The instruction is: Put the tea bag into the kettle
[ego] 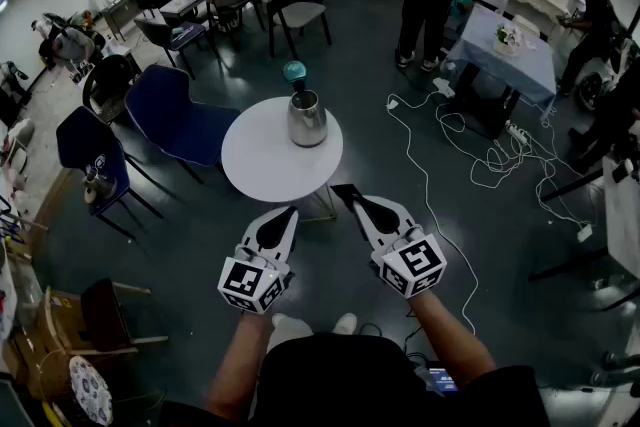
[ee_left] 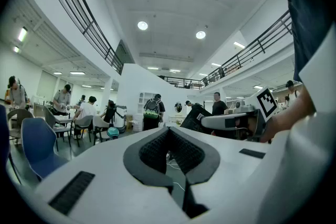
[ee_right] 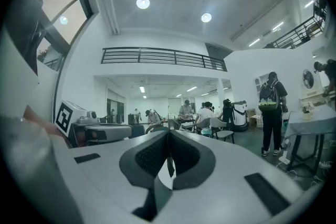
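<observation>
The left gripper (ego: 288, 213) and the right gripper (ego: 345, 190) are held with jaws pressed together just short of a round white table (ego: 258, 163), on which the steel kettle (ego: 306, 120) is stood ahead of the jaws, while a thin dark strip (ee_right: 168, 165), too small to be identified, is seen behind the right jaws' tips.

The person holds both forearms (ego: 452, 333) forward and low, one gripper in each hand. The left gripper (ego: 288, 214) and right gripper (ego: 344, 191) point ahead, side by side and apart. Each has its jaws closed tip to tip, with nothing between them.
</observation>
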The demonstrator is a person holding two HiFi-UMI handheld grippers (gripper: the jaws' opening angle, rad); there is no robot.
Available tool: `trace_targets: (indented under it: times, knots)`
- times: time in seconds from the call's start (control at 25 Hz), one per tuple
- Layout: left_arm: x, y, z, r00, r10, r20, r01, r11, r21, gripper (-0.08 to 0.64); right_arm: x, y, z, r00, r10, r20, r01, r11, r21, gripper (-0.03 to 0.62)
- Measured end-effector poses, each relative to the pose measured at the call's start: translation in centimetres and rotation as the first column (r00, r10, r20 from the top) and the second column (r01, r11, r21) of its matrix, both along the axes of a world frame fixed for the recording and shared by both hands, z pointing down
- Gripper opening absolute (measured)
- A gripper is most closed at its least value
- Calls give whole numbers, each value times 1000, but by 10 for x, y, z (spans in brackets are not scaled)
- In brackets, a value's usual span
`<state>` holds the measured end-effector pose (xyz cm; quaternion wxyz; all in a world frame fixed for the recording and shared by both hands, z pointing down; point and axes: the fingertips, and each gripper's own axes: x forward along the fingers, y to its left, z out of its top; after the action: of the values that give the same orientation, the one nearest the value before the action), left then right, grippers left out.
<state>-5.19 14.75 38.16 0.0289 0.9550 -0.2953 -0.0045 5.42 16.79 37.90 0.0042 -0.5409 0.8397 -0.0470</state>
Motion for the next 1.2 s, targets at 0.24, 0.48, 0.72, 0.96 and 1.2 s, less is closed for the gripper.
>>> trace_targets:
  times: [0.24, 0.48, 0.72, 0.96, 1.2]
  knots:
    - [1, -1, 2, 1000, 0, 3, 0, 1000, -12, 15, 3, 0, 1, 1000, 6, 1, -6, 1000, -1, 18]
    - [-1, -1, 0, 1000, -7, 0, 7, 1000, -17, 15, 0, 2, -3, 999, 12, -45, -11, 1000, 20, 18]
    - [-3, 1, 0, 1000, -21, -17, 20, 999, -26, 15, -1, 3, -4, 999, 7, -49, -6, 1000, 24, 18]
    - [3, 3, 5, 999, -38, -34, 37, 999, -36, 15, 12, 6, 1, 997, 22, -79, -20, 999, 26, 18]
    - [16, 8, 0, 1000, -20, -19, 19, 999, -37, 15, 23, 5, 1, 997, 23, -72, -22, 999, 24, 18]
